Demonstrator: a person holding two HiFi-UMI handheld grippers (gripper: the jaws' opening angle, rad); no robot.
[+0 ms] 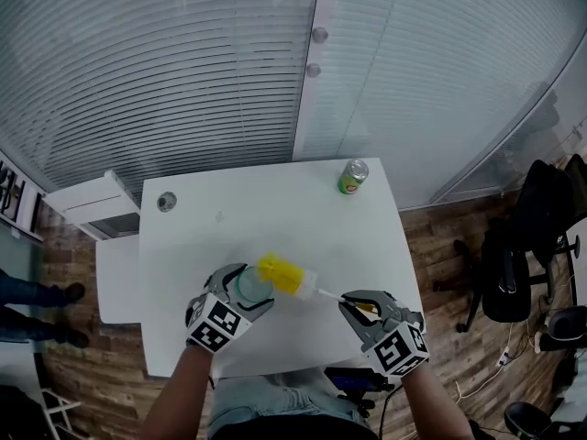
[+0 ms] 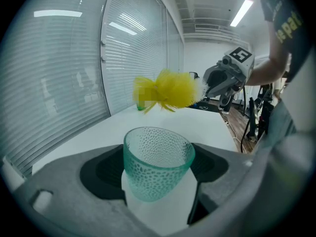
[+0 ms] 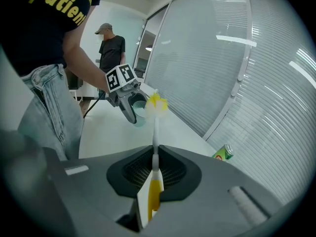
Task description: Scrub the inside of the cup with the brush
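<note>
A green-tinted dimpled glass cup point(image 2: 157, 161) sits between the jaws of my left gripper point(image 2: 158, 181), which is shut on it; the cup point(image 1: 246, 285) is held over the white table point(image 1: 275, 209), mouth toward the right. My right gripper point(image 3: 154, 191) is shut on the yellow-and-white handle of the brush point(image 3: 154, 147). The brush's yellow bristle head point(image 1: 281, 276) hovers just outside the cup's mouth, and in the left gripper view the head point(image 2: 170, 90) floats above and beyond the rim. My right gripper point(image 1: 367, 308) is at the table's front right, the left gripper point(image 1: 234, 296) at front centre.
A green drink can point(image 1: 353, 176) stands at the table's far right corner. A round grommet point(image 1: 166, 201) is set in the far left of the tabletop. Black office chairs point(image 1: 523, 246) stand on the wooden floor to the right. A person point(image 3: 109, 48) stands in the background.
</note>
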